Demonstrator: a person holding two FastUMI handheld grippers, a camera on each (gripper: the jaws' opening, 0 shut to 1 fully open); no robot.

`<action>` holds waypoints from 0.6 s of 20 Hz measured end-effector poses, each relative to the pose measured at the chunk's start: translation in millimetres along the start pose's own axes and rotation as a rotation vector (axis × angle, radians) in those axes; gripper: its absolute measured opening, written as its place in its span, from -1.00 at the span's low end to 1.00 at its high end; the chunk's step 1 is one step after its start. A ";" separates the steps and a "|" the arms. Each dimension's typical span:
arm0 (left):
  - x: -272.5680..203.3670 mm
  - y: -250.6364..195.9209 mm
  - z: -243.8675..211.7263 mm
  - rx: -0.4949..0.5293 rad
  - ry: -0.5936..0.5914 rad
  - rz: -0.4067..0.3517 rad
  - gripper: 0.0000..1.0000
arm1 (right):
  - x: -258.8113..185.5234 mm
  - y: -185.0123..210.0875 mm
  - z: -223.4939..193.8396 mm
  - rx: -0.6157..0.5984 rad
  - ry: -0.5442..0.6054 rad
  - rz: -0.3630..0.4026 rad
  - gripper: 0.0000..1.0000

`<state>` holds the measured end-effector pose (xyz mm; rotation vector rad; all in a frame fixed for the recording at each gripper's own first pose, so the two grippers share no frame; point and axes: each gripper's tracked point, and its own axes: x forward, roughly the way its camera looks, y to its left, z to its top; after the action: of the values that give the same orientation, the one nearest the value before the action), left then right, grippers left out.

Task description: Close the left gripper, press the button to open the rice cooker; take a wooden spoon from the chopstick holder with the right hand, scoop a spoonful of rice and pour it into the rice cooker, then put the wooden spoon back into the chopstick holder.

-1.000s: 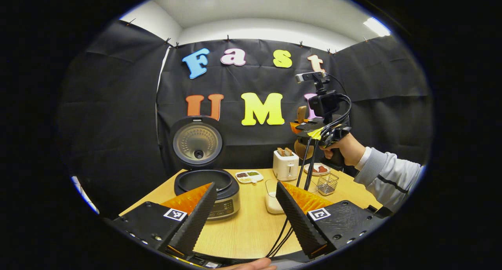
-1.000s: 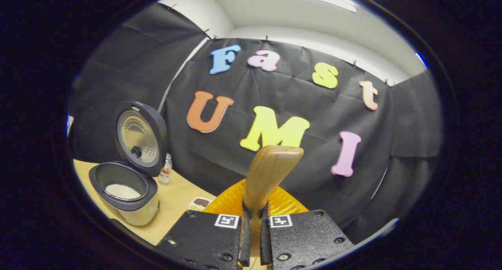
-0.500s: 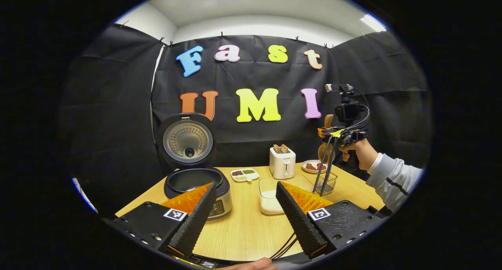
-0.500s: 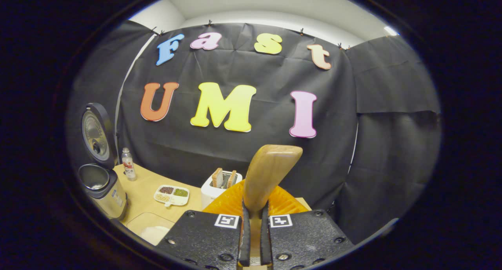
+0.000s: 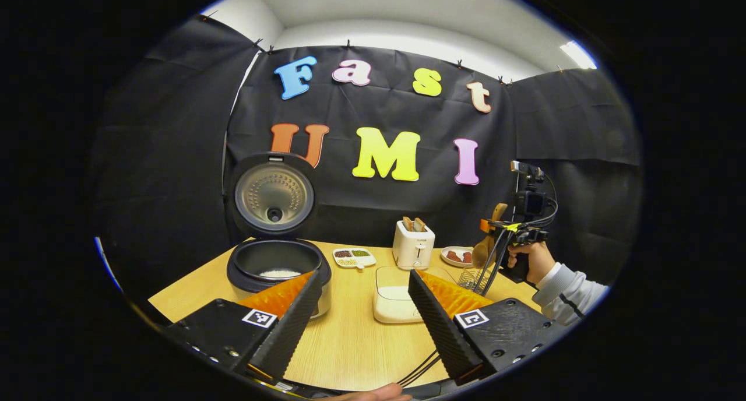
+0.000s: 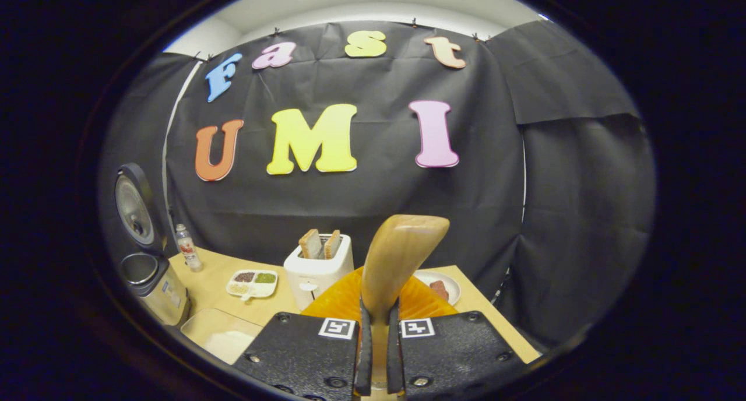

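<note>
Right gripper (image 6: 373, 354) clamps the smooth wooden spoon (image 6: 399, 255) above the wire chopstick holder (image 5: 473, 278); left gripper (image 5: 361, 319) gapes before the round, open-lidded rice cooker (image 5: 277, 267).

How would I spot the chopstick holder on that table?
Start at the white toaster at the back of the wooden table. Just right of it, nearer the front than the small plate, stands the chopstick holder: a see-through wire mesh basket, unlike the solid dishes nearby.

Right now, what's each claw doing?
Left claw: open, holding nothing.
Right claw: closed on the wooden spoon.
</note>
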<state>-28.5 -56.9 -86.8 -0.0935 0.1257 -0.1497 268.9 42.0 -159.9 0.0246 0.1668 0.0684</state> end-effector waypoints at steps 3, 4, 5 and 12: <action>5.2 8.2 -2.5 0.007 0.003 0.027 0.92 | 5.7 -7.8 -8.3 0.042 0.005 0.006 -0.69; 7.0 9.7 -0.2 0.005 0.001 0.033 0.90 | 6.8 -8.1 -11.4 0.057 0.007 0.017 -0.68; 8.9 10.4 0.7 -0.001 -0.001 0.036 0.89 | 8.6 -8.5 -13.9 0.072 0.014 0.030 -0.66; 37.9 23.6 9.1 -0.039 -0.050 0.032 0.88 | 19.6 -34.6 -43.1 0.362 0.100 0.086 -0.55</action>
<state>13.3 -38.8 -84.7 -0.1338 0.0803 -0.1126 283.3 9.7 -206.7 0.3899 0.2764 0.1243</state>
